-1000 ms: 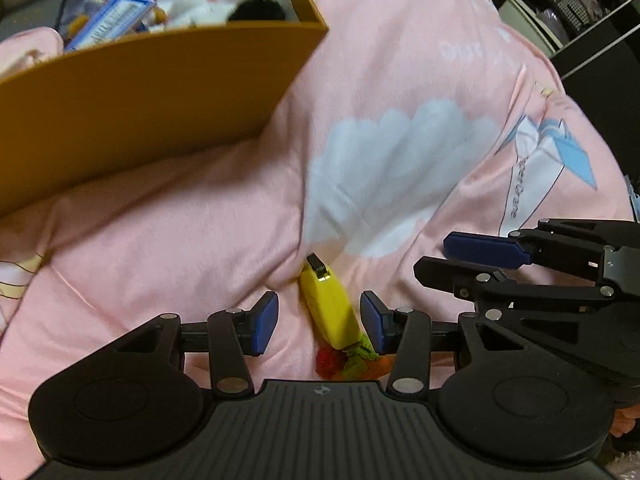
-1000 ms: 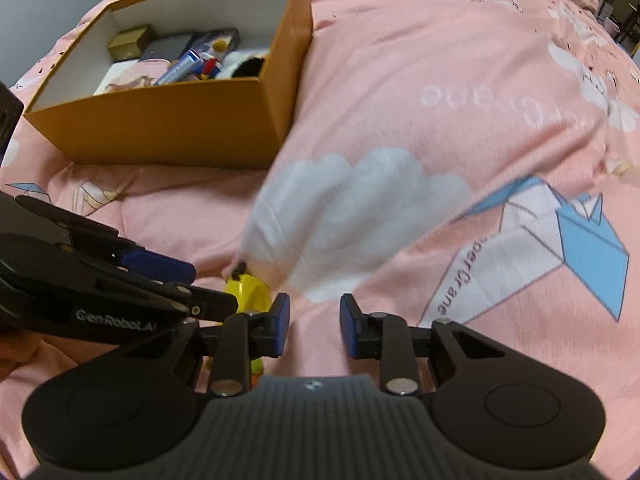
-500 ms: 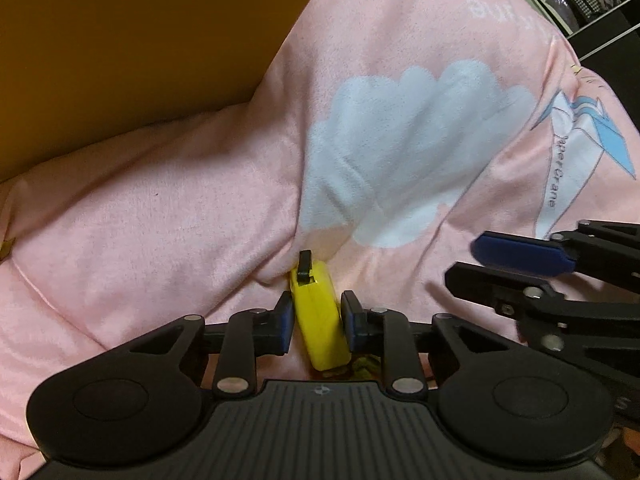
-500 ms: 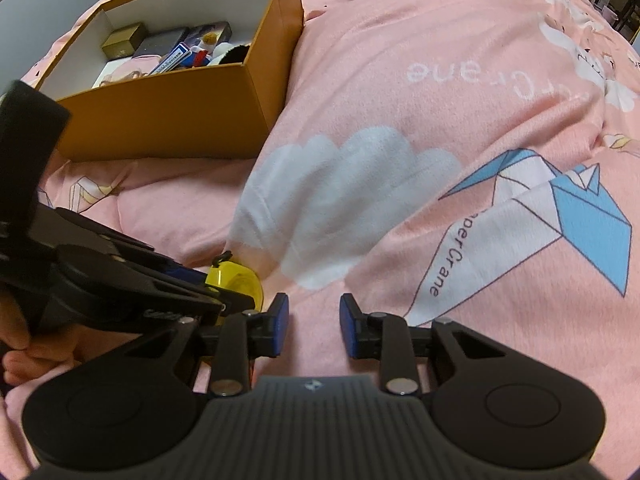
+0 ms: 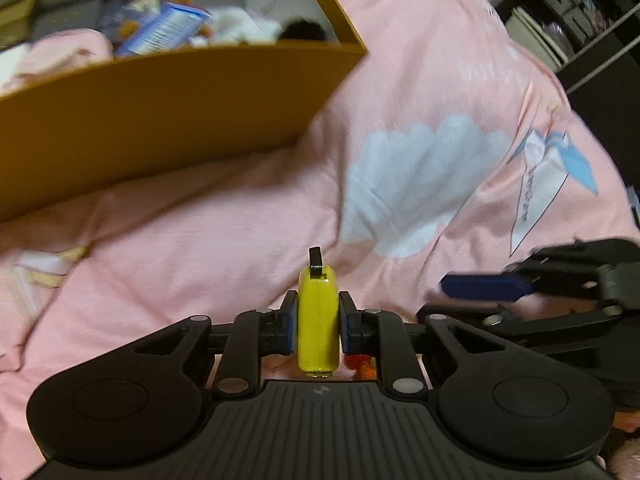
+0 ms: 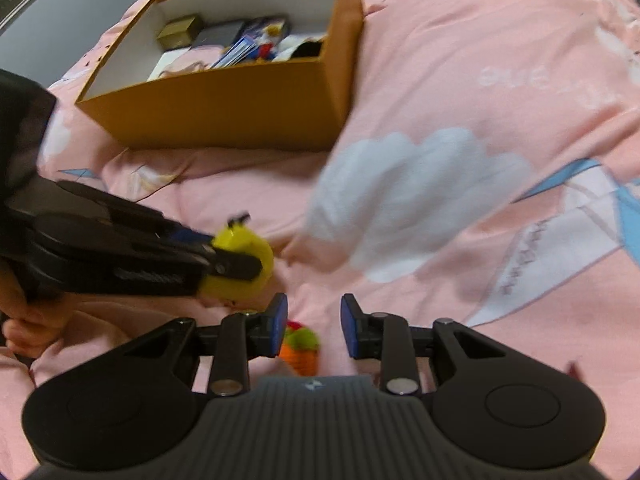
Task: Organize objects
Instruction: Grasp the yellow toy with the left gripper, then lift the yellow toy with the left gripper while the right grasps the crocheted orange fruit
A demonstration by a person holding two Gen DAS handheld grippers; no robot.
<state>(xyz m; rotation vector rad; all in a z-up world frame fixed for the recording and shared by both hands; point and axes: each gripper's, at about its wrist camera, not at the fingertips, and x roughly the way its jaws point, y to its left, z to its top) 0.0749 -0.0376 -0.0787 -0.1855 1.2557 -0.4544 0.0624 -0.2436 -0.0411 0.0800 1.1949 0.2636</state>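
Note:
My left gripper [image 5: 318, 316] is shut on a round yellow tape measure [image 5: 318, 320] with a black tab on top, held just above the pink bedspread [image 5: 200, 232]. From the right wrist view the same yellow tape measure [image 6: 244, 256] sits pinched in the left gripper [image 6: 240, 258] at the left. My right gripper [image 6: 314, 326] hangs open over a small knitted toy [image 6: 300, 346], orange, green and red, that lies on the bedspread [image 6: 440, 80] between its blue pads without touching them. An open orange cardboard box [image 6: 224, 108] stands beyond, half full of small items.
The orange box [image 5: 160, 120] holds a blue-and-white packet [image 5: 164, 32], a gold case [image 6: 180, 30], dark cards and plush pieces. A hand [image 6: 24, 328] grips the left tool. Dark shelving [image 5: 580, 20] stands past the bed's far right edge.
The left gripper closed on the yellow tape measure and lifted it off the bedspread, uncovering the knitted toy. The right gripper tilted down a little and stayed open.

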